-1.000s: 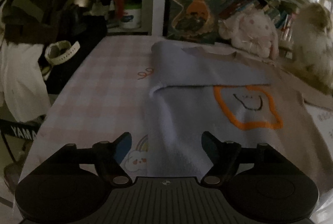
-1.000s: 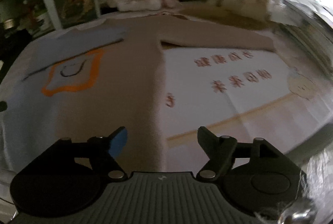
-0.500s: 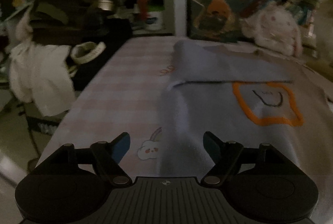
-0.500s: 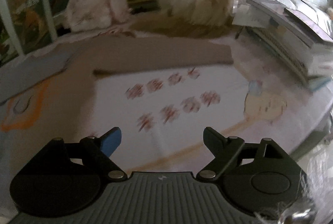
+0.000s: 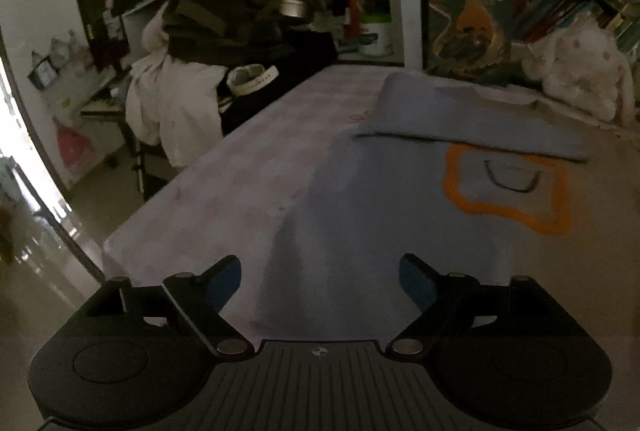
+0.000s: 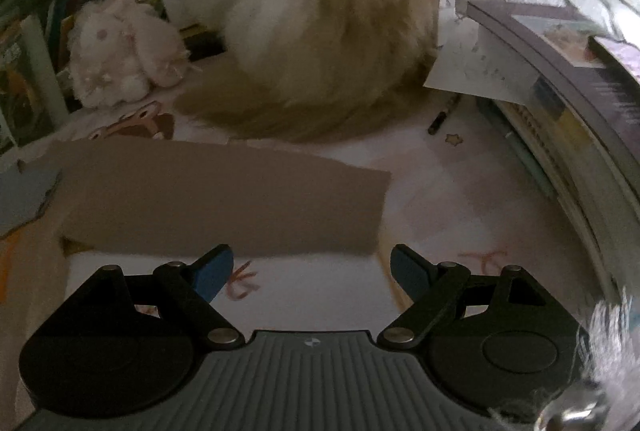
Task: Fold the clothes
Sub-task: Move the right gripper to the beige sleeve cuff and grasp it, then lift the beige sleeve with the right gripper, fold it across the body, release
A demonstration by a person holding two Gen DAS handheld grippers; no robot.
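Off to the left of our left gripper, past the table edge, we see a pile of clothes heaped on a chair — dark garments on top, a white one hanging below. Straight ahead of that gripper lies the sweater, spread flat on the table, its blue half running from between our fingertips up to a blue sleeve folded across the chest. Ahead and to the right sits the orange outline printed on the front. The left jaws are opening and already stand wide; the cloth lies beneath the gap, but the pads do not press on it and we hold nothing.

In the right wrist view, a pink plush rabbit sits far ahead on the left, and a furry tan-and-white animal fills the space directly beyond. Just ahead of our right gripper the brown sleeve stretches out flat, its cuff ending near the right fingertip. These jaws are spread wide and grip nothing. To the right, books are stacked — a pen lies beside them.
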